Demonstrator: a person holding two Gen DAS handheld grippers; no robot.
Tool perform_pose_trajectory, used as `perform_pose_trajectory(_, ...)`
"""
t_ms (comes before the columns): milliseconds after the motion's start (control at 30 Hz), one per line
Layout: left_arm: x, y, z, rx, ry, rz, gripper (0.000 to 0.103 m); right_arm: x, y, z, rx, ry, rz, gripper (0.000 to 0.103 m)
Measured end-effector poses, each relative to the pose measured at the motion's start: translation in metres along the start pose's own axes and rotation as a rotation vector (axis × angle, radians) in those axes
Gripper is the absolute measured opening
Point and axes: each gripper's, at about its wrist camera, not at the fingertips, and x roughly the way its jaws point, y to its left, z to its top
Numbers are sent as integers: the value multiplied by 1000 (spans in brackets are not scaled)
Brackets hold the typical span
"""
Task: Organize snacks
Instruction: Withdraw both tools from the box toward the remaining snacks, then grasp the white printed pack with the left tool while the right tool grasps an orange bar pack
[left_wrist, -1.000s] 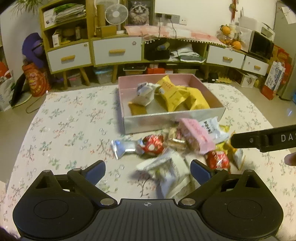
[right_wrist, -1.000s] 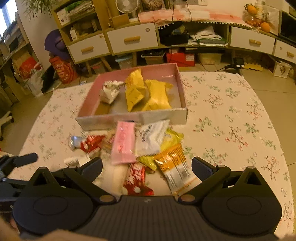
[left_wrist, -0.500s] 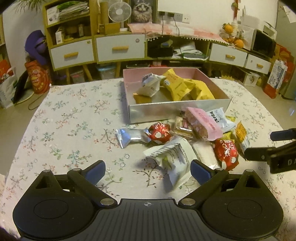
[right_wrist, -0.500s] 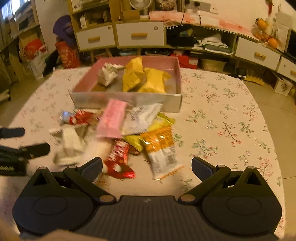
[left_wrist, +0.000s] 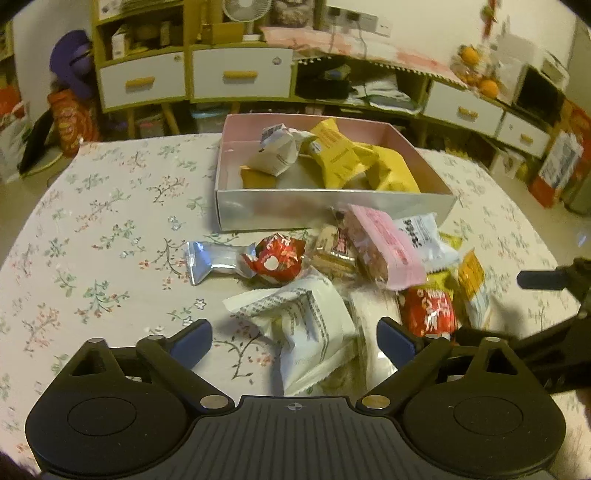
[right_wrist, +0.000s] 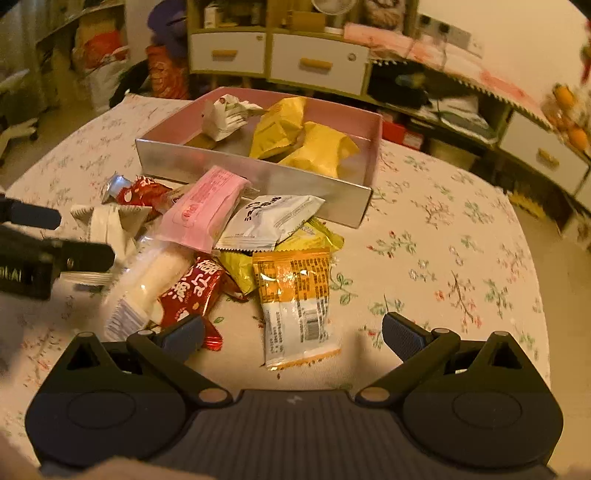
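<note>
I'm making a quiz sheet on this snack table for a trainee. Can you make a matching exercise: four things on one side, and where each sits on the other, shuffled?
Things:
1. yellow packets
2. pink packet
3. orange-and-white packet
4. silver-ended red sweet

Places:
A. on the cloth, at the left edge of the pile
B. inside the pink box
C. between the open fingers of the right hand-held gripper
D. on top of the pile, one end up against the box's front wall

Pairs: 1-B, 2-D, 3-C, 4-A
</note>
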Motion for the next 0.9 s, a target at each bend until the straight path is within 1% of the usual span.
perform_pose_trajectory(133, 7, 1, 2, -59, -2, -20, 90, 5, -8, 1, 18, -9, 58, 101)
perform_pose_trajectory(233, 12, 2, 3, -101, 1, -38, 85, 7, -17, 3, 68, -5, 104, 99)
perform_pose_trajectory(333, 16, 2, 4, -126, 3, -47, 77, 8, -24, 4, 114, -4, 142, 96)
perform_pose_trajectory(400, 18, 4, 4, -142, 8, -47, 68, 7, -29, 5, 152, -3, 165, 90)
perform_pose_trajectory(433, 19, 5, 4, -152, 12, -46, 66, 7, -33, 6, 172, -3, 174, 88)
perform_pose_trajectory(467, 20, 7, 4, -164, 18, -46, 63, 6, -36, 8, 194, -5, 180, 84)
perform_pose_trajectory(500, 20, 9, 4, -178, 24, -48, 60, 5, -39, 8, 212, -4, 181, 81)
perform_pose_trajectory(533, 21, 12, 4, -194, 31, -54, 58, 6, -41, 9, 222, -2, 177, 80)
perform_pose_trajectory(667, 22, 21, 4, -249, 52, -76, 55, 9, -42, 6, 223, 22, 161, 76)
perform_pose_trajectory(767, 21, 22, 6, -234, 72, -69, 54, 13, -38, 5, 193, 47, 142, 70)
perform_pose_trajectory(900, 19, 22, 9, -180, 89, -45, 53, 16, -30, 3, 139, 66, 87, 61)
